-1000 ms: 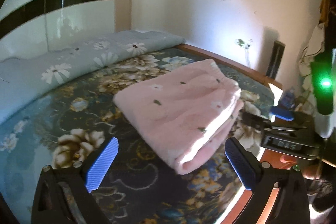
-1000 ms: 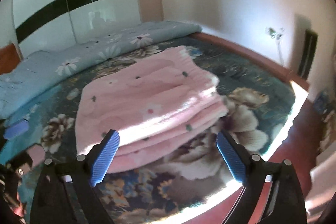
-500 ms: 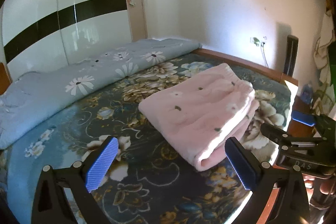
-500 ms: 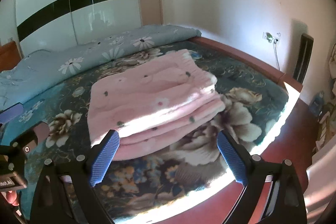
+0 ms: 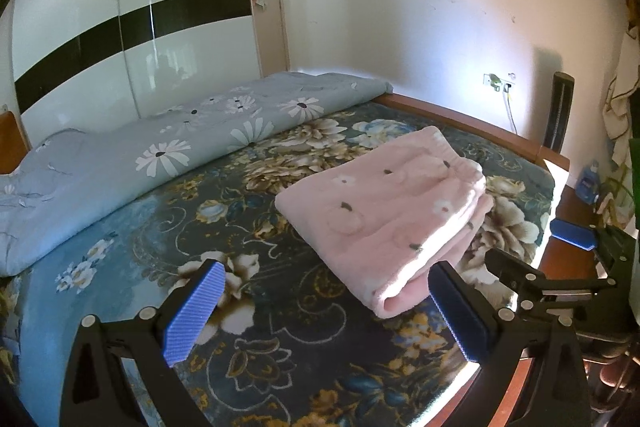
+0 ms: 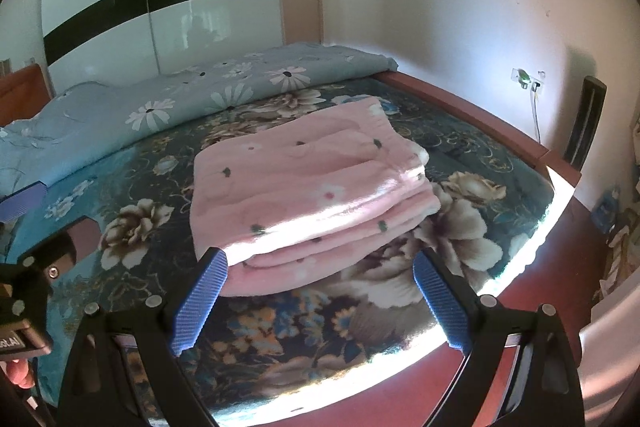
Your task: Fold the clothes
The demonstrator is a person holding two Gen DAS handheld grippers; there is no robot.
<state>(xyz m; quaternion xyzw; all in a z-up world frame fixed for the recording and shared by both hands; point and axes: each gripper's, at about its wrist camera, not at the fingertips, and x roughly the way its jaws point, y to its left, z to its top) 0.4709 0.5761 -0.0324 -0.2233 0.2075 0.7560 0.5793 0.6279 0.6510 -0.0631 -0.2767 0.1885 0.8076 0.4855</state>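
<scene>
Pink flannel garment [image 5: 384, 215], folded into a compact multi-layer rectangle, lying on the floral bedspread [image 5: 256, 307] near the foot-side edge of the bed; nothing touches it. Over the last second both views have drawn back and risen, so the garment appears smaller and farther off. Left tongs [image 5: 332, 311] and right tongs [image 6: 320, 303] are both spread wide apart and empty, held clear of the cloth on the near side. Judged from this retreat and the tidy stack, the fold appears complete. Beyond: a grey daisy-print quilt [image 5: 168, 151] along the far side, then a wardrobe [image 5: 120, 39].
</scene>
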